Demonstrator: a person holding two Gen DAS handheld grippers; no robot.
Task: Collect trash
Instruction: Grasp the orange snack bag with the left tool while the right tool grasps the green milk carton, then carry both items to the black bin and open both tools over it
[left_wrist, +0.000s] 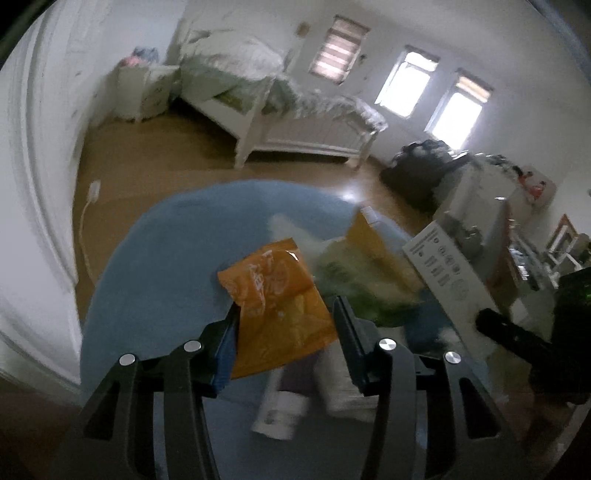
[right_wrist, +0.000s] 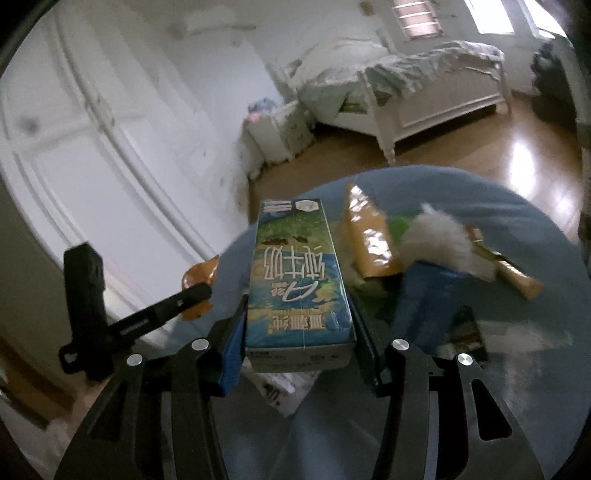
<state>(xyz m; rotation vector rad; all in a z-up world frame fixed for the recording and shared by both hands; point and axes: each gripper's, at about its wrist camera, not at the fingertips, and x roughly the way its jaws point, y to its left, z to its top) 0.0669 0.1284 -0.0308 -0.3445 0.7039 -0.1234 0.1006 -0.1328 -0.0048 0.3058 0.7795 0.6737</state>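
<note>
Left wrist view: my left hand-held gripper (left_wrist: 284, 325) pinches a limp, slippery orange wrapper (left_wrist: 275, 299) over the blue tabletop (left_wrist: 159, 266). My right hand-held gripper (right_wrist: 299, 325) clamps a stiff, light carton (right_wrist: 297, 280) at its base.

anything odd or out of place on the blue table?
Yes: litter is heaped untidily on the blue table: a crumpled yellow wrapper, a white fluffy wad, toppled white tubes. The orange packet and milk carton are gripped.
</note>
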